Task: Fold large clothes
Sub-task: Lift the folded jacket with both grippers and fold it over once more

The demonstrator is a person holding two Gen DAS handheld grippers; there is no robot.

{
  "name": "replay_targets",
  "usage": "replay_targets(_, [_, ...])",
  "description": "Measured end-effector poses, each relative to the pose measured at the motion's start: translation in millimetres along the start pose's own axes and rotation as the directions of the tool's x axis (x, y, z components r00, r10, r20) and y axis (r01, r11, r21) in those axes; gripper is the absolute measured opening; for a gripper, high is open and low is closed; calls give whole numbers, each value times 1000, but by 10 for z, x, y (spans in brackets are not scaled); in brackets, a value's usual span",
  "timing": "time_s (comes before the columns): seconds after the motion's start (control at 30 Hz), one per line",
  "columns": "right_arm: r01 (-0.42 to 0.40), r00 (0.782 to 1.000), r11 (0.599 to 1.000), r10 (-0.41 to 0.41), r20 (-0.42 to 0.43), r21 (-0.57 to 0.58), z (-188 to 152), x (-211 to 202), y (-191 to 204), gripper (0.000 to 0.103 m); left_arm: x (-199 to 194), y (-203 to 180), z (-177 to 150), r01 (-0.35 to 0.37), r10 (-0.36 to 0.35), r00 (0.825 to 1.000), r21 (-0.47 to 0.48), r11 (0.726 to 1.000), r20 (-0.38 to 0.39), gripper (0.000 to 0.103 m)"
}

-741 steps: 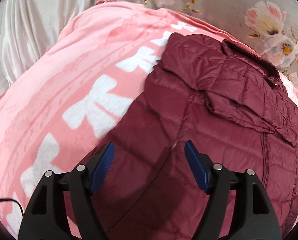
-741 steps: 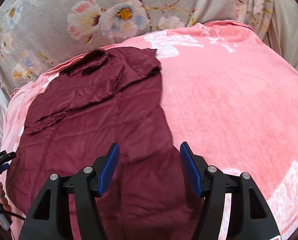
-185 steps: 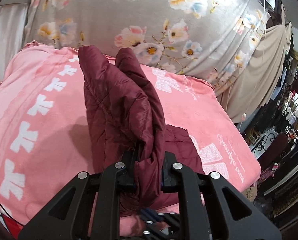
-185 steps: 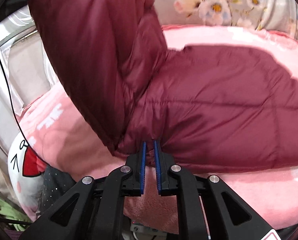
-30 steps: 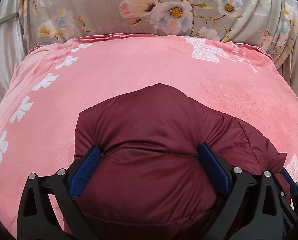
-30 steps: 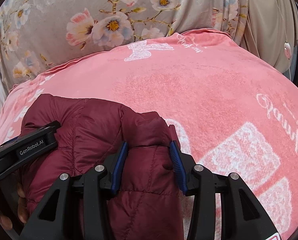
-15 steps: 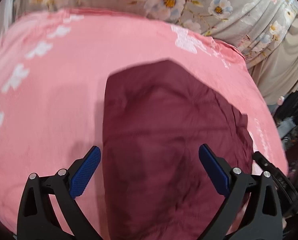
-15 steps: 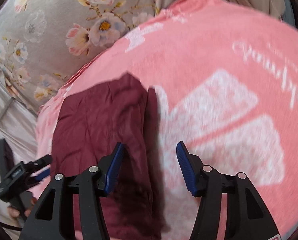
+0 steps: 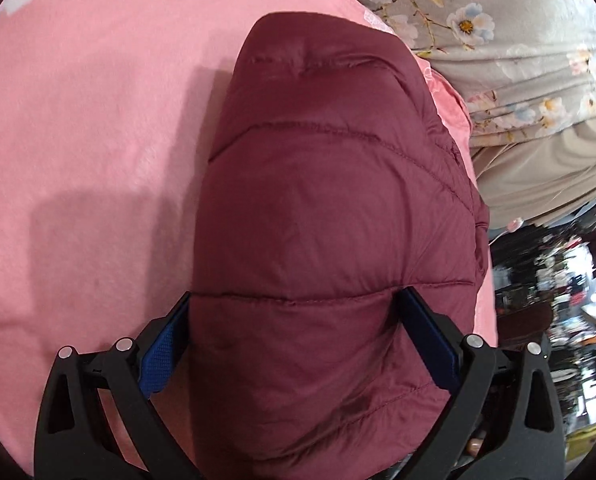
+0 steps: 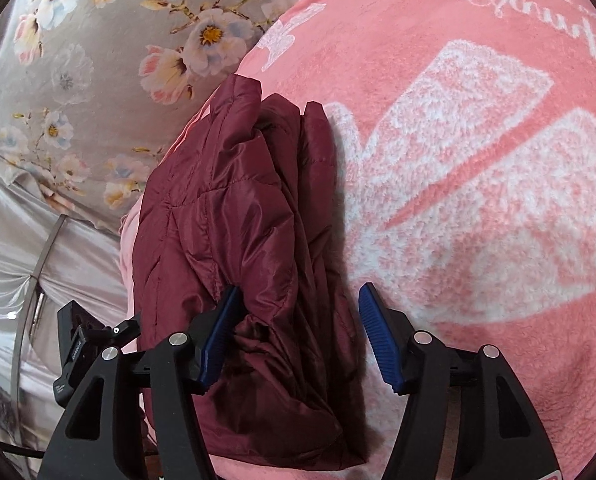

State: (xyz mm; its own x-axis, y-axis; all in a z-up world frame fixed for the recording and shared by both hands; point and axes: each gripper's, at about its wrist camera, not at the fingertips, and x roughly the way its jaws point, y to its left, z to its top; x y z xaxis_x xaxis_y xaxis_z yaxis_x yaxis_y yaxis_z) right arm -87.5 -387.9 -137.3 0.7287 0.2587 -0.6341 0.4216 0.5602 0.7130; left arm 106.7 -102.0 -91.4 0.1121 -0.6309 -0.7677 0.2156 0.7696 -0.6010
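left gripper [image 9: 294,344] spread wide, straddling the folded maroon jacket [image 9: 333,216], grip unclear; right gripper [image 10: 298,336], jaws just widening, released, over the jacket's layered edge. bundle lies on pink blanket [image 10: 477,200], floral sheet [image 10: 110,48] beyond.

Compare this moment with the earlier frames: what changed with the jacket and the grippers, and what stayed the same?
The maroon puffer jacket, spread flat at first and then lifted in both shut grippers, now lies folded into a compact bundle. The right gripper has just been opening; its pads straddle the bundle's edge without clamping it. The left gripper stands wide around the bundle. The pink blanket and floral sheet are unchanged.
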Motion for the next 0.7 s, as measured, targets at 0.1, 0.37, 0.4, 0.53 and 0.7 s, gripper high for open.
replay_targets(0.1, [-10, 1000, 1000, 10, -11, -3, 40, 45, 37, 64, 30, -46, 1, 1, -1, 1000, 15, 1000, 0, 96])
replay_targets(0.37, [-41, 999, 999, 40, -29, -22, 97, 219, 173, 51, -16, -192, 21, -44, 43, 999, 92, 995, 13, 85])
replay_targets(0.4, [-47, 999, 999, 46, -27, -26, 97, 223, 187, 48, -29, -205, 22, -47, 45, 999, 101, 994, 16, 81])
replay_targets(0.53, [-20, 1000, 995, 21, 3, -96, 80, 162, 328, 28, -128, -272, 47, -52, 48, 998, 152, 987, 33, 65])
replay_targets(0.7, [6, 997, 983, 8, 78, -181, 63, -40, 589, 20, -254, -407, 57, -54, 40, 997, 237, 970, 64, 44])
